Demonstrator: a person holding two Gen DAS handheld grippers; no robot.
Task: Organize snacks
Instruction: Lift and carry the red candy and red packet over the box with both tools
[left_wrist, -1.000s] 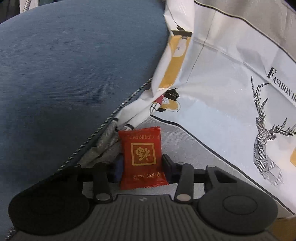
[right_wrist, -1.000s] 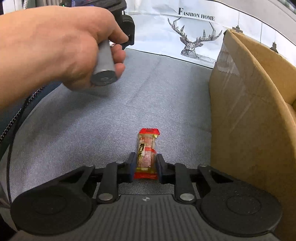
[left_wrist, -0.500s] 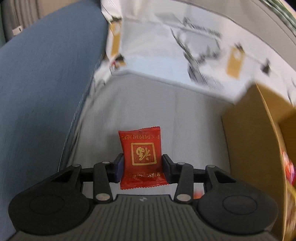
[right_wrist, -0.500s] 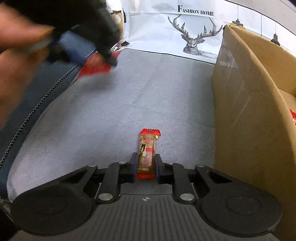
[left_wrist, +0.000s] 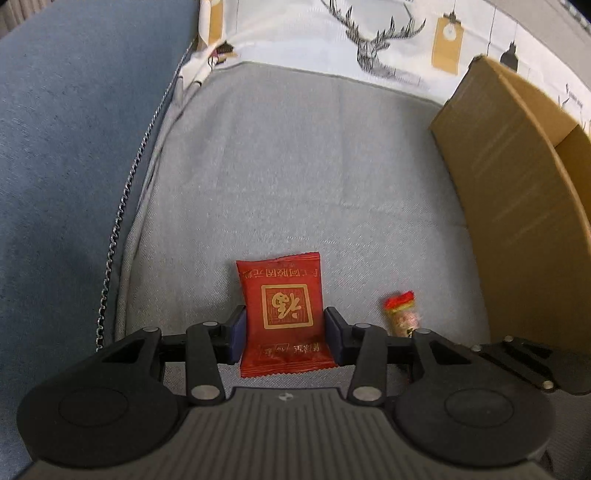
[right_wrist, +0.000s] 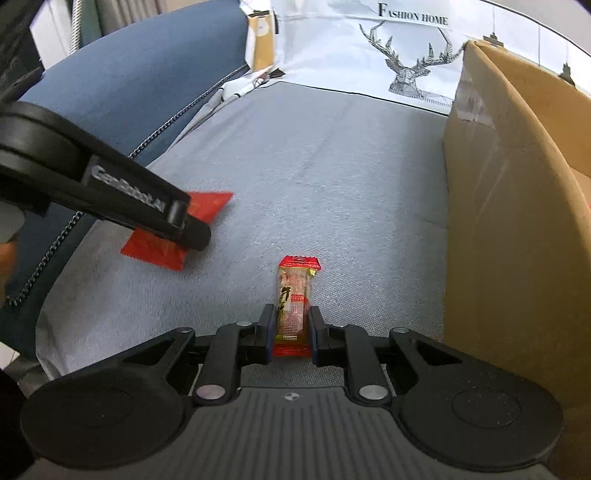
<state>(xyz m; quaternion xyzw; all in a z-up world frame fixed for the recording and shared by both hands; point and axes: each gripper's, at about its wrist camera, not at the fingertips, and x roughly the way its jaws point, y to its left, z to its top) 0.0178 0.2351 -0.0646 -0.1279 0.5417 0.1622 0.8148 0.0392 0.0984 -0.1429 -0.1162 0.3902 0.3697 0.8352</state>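
1. Snack one, on the left: a flat red foil sachet with a gold square emblem (left_wrist: 282, 310) sits upright between the jaws of the left gripper (left_wrist: 284, 332), pinched across its width, its long axis pointing away from the camera. It hangs above the grey fabric seat cushion (left_wrist: 295, 177), not resting on it.

2. Snack two, to the right: a slim clear-and-red wrapped snack stick (right_wrist: 293, 306) is pinched between the narrowly set jaws of the right gripper (right_wrist: 291, 334), long axis also pointing forward, above the same cushion.

3. Farthest right stands an open brown cardboard box (right_wrist: 517, 229). Judging by the task, both snacks belong there. The box lies to the right of both jaws, and the right gripper is just beside its wall, so it is the nearer one; the left must cross over or wait.

4. The left wrist view shows the sachet's printed face and the stick as a small shape near the box (left_wrist: 400, 314). The right wrist view shows the left gripper from the side, the sachet edge-on and tilted (right_wrist: 177, 229), and a white deer-print bag (right_wrist: 406, 55) behind.
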